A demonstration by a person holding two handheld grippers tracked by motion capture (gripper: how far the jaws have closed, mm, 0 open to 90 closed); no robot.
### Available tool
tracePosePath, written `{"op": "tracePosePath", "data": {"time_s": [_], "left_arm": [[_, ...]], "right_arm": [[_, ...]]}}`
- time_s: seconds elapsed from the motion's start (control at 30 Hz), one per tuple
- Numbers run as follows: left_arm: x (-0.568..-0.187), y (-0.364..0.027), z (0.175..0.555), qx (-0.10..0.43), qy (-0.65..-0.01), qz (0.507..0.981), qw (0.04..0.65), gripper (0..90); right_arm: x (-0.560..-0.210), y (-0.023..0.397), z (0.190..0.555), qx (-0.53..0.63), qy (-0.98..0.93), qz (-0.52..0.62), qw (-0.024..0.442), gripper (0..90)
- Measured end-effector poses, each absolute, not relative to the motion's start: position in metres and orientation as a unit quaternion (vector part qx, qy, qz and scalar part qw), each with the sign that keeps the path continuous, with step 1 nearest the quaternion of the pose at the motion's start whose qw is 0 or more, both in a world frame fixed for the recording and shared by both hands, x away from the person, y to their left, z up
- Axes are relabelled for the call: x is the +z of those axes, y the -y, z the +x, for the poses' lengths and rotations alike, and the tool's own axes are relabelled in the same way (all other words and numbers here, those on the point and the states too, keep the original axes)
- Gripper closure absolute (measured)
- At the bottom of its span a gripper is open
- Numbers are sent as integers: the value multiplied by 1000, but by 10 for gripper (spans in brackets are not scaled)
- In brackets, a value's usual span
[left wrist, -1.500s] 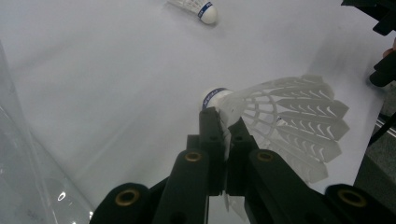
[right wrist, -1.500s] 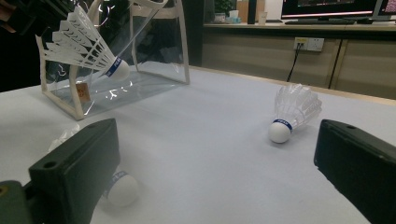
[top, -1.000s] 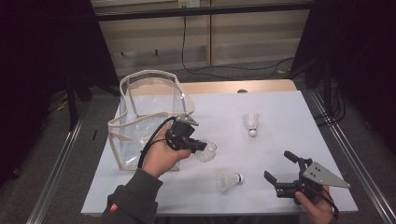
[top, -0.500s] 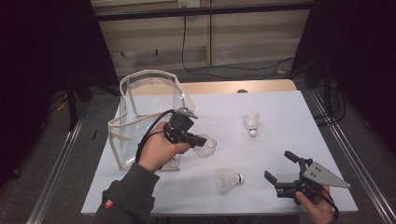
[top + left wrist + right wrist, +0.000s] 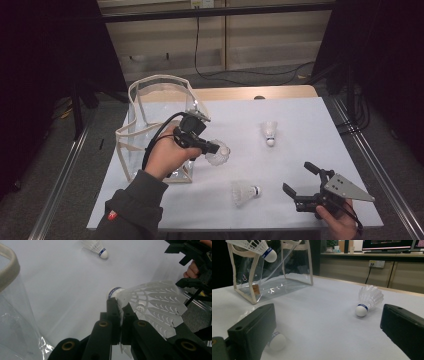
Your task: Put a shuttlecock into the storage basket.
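My left gripper (image 5: 212,148) is shut on the skirt of a white shuttlecock (image 5: 218,155), held above the white table just right of a clear bag with beige trim (image 5: 150,115). In the left gripper view the jaws pinch the feathered skirt (image 5: 155,305) near its cork. Two more shuttlecocks lie on the table, one at the middle right (image 5: 270,132) and one near the front (image 5: 245,192). My right gripper (image 5: 306,182) rests open at the front right, with nothing between its jaws. The front shuttlecock (image 5: 275,341) lies beside its left jaw.
The bag (image 5: 272,272) stands upright at the table's left edge with its mouth open upward. The white table (image 5: 310,115) ends in a wooden strip at the back. A metal frame rail (image 5: 375,165) runs along the right side.
My left gripper has risen slightly and drifted toward the bag with the shuttlecock still in it. The right gripper and the two lying shuttlecocks have stayed put.
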State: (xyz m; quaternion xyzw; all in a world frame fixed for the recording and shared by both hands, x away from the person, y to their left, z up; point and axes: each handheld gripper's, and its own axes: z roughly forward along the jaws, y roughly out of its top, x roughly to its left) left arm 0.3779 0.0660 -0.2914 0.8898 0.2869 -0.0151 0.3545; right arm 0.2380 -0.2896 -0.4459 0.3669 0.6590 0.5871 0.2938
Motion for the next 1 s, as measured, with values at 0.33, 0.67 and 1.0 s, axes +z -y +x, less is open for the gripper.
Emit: {"op": "tracePosePath", "data": {"time_s": [0.33,0.67,1.0], "left_arm": [[-284,-65,381,-23,-288,890,353,892],[-275,-65,384,-29,-288,891,351,891],[-267,-64,388,-31,-286,893,345,891]], "right_arm": [[-446,289,238,587,-660,365,294,0],[-446,289,237,588,-660,364,293,1],[-446,289,237,589,-660,363,292,1]]}}
